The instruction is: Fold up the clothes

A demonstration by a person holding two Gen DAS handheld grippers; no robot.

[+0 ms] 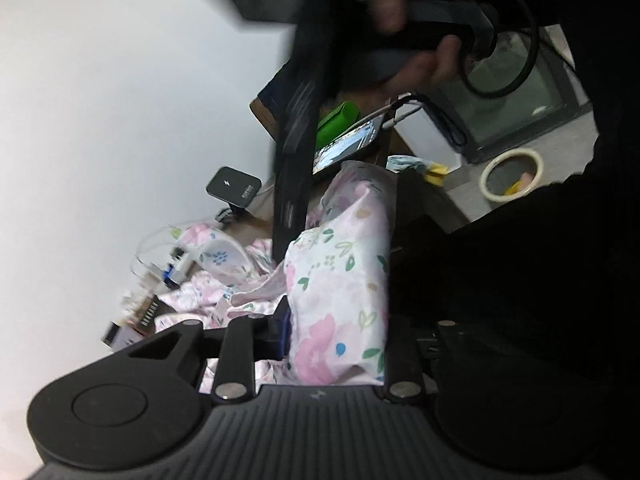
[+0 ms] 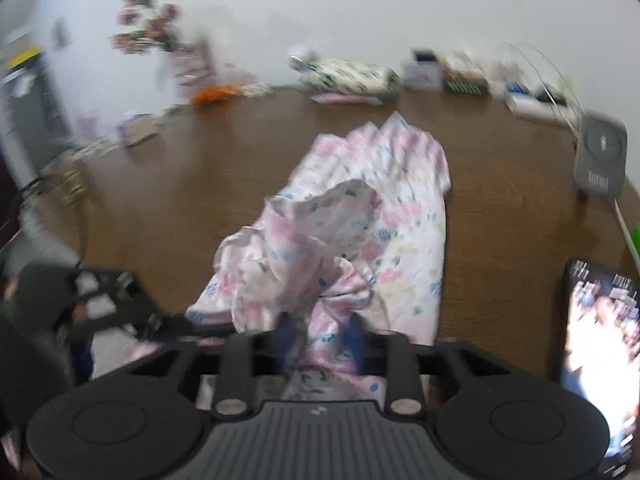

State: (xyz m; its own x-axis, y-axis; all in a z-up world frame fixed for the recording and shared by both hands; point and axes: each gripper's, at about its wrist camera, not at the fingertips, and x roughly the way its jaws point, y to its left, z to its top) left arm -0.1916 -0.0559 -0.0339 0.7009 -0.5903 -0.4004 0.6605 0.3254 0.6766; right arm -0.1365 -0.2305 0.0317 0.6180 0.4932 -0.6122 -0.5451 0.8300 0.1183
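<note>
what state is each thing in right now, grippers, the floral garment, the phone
left gripper: shut on the floral garment
right gripper: shut on the floral garment
floral garment: bunched, lifted at both grippers, far end resting on the table
phone: screen lit, lying on the table

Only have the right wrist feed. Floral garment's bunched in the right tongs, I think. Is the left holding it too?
Observer: Yes. In the left wrist view the floral garment sits between the left tongs, shut on a fold.
Operator: Where's the right unit from that side?
Observer: The right tongs hang above the cloth there, with the person's hand on the handle.
Operator: Anything off the table I can't see?
Observer: A white bin on the floor past the table edge.
</note>
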